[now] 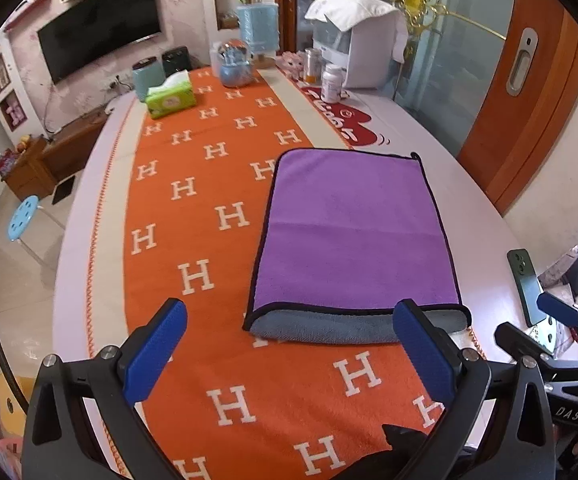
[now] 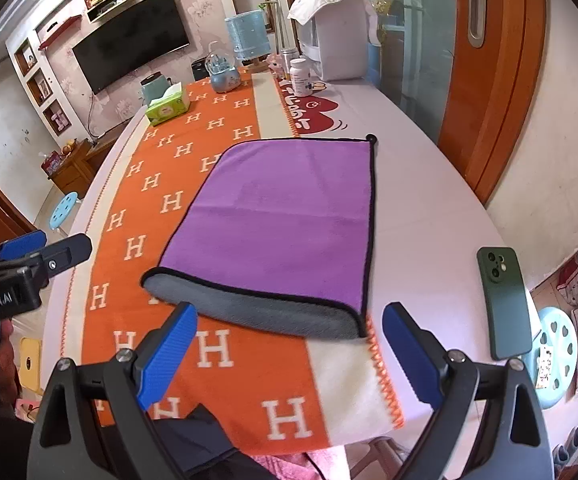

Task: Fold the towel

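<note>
**Towel folded once, both grippers free above its near edge**

The table [image 1: 429,128] carries an orange runner [image 1: 209,240], and on it lies the purple towel [image 1: 353,232], doubled over, grey underside showing at the near fold. A green phone [image 2: 503,304] rests just beside it, to the right. The left gripper [image 1: 289,344] and right gripper [image 2: 289,344] both hang spread wide, grasping nothing. For a second fold, each should likely pinch a near corner through both layers, lift evenly and carry it to the far edge, keeping the black hems aligned.
</note>
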Demonstrator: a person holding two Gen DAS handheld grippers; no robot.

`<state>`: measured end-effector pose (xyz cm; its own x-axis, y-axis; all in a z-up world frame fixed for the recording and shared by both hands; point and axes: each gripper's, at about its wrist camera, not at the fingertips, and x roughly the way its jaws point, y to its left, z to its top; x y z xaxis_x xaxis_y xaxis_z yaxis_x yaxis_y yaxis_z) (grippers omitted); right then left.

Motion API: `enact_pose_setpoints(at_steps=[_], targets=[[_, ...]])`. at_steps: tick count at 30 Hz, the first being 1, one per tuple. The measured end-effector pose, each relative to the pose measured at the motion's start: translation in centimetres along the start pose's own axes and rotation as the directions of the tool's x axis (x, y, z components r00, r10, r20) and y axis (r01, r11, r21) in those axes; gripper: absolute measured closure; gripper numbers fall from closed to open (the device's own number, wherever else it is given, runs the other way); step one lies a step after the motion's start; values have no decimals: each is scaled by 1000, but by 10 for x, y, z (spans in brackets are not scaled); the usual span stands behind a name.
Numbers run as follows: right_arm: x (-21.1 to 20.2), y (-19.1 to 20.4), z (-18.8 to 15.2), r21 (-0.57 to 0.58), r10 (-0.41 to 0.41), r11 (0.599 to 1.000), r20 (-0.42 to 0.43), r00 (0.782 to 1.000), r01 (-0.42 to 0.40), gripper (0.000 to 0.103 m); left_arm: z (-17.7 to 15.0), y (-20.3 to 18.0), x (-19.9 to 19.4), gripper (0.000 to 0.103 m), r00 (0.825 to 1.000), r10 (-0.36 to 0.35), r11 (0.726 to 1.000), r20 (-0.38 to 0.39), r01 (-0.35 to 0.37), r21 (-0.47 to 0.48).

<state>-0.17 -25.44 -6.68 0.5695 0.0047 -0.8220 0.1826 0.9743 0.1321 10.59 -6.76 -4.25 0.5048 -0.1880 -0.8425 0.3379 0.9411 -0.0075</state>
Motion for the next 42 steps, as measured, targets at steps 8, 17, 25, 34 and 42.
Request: enact_pose_setpoints(at_steps=[8, 17, 25, 34, 42], targets=[[20, -23, 9, 12, 13, 1000, -20, 1000, -12, 9, 15, 1, 40, 1, 998, 2, 998, -56, 2, 62], [47, -44, 12, -10, 13, 1000, -29, 999, -13, 9, 20, 1, 90, 1, 988, -16, 991, -154, 37, 131], [75, -61, 8, -2, 38, 999, -79, 996, -38, 9, 16, 9, 124, 1, 976, -63, 985, -210, 96, 146], [100, -64, 1, 4, 93, 996, -152, 984, -93, 17, 6, 23, 157, 1, 956, -134, 972, -260, 178, 155], [116, -64, -3, 30, 137, 991, -212, 968, -133, 31, -2, 34, 181, 4, 933, -178, 968, -313, 223, 117]])
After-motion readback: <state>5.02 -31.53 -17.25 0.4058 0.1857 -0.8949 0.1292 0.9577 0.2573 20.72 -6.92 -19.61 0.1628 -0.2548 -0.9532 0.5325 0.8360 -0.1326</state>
